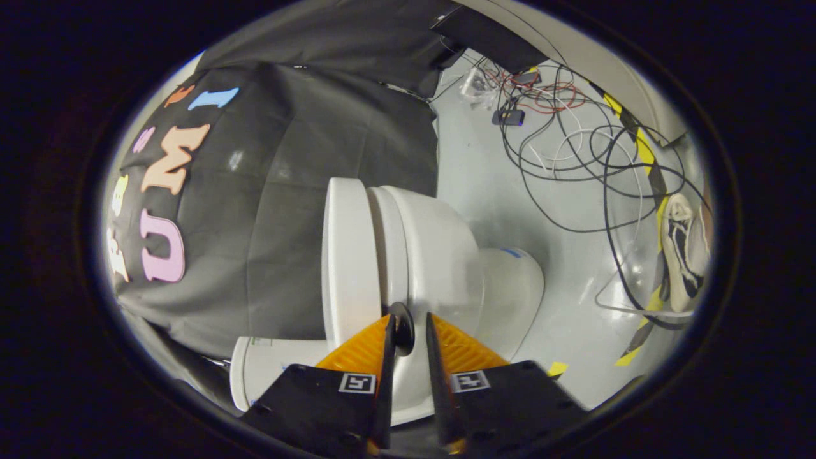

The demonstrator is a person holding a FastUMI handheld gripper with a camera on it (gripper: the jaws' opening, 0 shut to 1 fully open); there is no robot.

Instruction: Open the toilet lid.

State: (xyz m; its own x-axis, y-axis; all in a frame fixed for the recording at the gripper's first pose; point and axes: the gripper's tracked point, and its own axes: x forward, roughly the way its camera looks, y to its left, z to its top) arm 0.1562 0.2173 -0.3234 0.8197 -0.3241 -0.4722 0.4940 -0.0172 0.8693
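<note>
The white toilet appears rolled on its side in the gripper view. Its lid lies flat against the seat, over the bowl and the pedestal. A small dark round knob sticks out at the front edge of the lid and seat. My gripper has its fingers close together around this knob. One finger touches the knob, and a thin white gap shows between the knob and the other finger.
The white tank sits beside the fingers, against the black cloth wall. Beyond the toilet, tangled cables lie on the pale floor, along with a shoe and yellow-black tape.
</note>
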